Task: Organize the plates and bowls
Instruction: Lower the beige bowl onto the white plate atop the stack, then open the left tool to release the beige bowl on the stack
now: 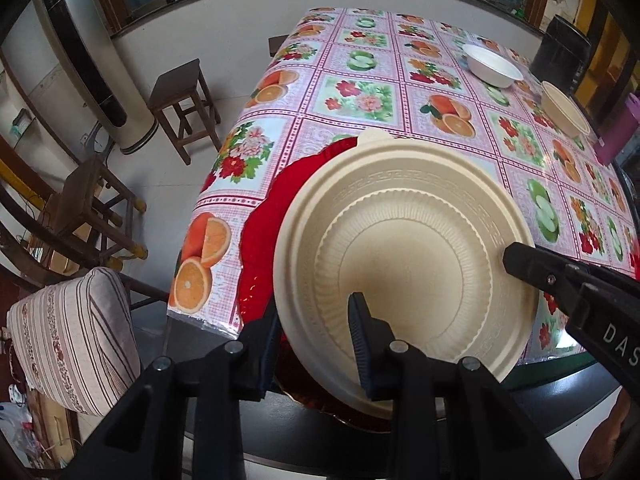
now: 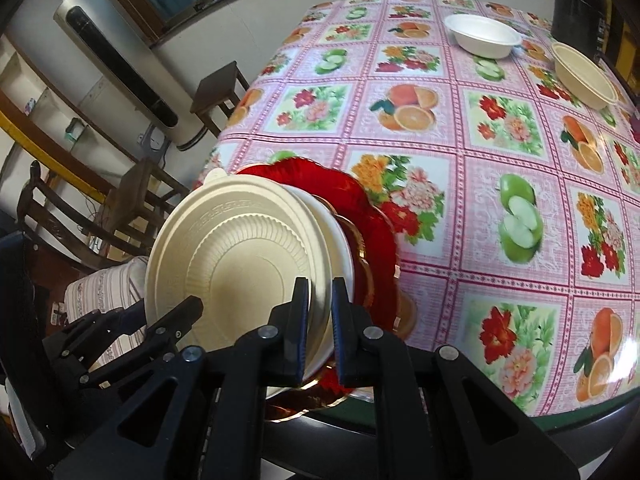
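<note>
A beige ribbed plate (image 1: 404, 260) (image 2: 240, 248) is tilted over the table's near left corner. It lies on a white plate (image 2: 340, 240), and a red gold-rimmed plate (image 1: 272, 208) (image 2: 360, 208) sits beneath both. My left gripper (image 1: 314, 336) (image 2: 188, 308) is shut on the beige plate's near rim. On the opposite rim my right gripper (image 2: 320, 320) (image 1: 520, 264) is shut, pinching the beige and white plates together. A white bowl (image 1: 494, 66) (image 2: 482, 34) and a beige bowl (image 1: 564, 110) (image 2: 584, 76) stand at the far right of the table.
A fruit-and-flower tablecloth (image 1: 360, 96) (image 2: 460, 128) covers the table. Wooden stools (image 1: 184, 96) and a chair with a striped cushion (image 1: 76, 336) stand on the floor to the left. A tall air conditioner (image 1: 92, 68) is by the wall. A black bin (image 1: 560, 52) is behind the bowls.
</note>
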Tool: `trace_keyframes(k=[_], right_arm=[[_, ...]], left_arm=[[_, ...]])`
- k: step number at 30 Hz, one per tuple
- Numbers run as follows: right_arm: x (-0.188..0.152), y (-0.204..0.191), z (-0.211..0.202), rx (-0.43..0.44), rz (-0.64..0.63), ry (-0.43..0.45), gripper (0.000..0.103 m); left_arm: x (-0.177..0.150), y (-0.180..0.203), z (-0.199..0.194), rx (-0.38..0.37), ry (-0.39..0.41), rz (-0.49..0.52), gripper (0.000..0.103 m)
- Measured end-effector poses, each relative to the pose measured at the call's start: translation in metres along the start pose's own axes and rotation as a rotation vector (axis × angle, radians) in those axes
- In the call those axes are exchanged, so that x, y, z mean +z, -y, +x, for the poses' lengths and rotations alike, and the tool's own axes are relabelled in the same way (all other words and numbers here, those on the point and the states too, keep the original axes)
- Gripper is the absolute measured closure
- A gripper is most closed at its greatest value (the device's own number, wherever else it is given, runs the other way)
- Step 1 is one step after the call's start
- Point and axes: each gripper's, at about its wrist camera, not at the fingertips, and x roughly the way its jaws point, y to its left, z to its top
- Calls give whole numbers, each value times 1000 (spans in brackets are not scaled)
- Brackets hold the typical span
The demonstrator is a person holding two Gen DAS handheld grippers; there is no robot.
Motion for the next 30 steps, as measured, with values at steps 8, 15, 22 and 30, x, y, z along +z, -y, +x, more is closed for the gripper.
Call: trace_keyframes(k=[8, 15, 22, 30], right_arm=[[-5, 3, -6, -30, -4, 11, 88], [-6, -1, -11, -80, -62, 43, 88], [-9, 14, -22, -78, -24, 57, 88], [-21, 31, -28, -82, 28, 56, 87]], left_arm=[[-1, 6, 2, 7, -20, 18, 66], [-2, -3, -7, 70, 14, -15, 41], [-6, -23, -20, 110, 48, -78, 33], [-8, -31, -28, 117, 66, -111, 28]])
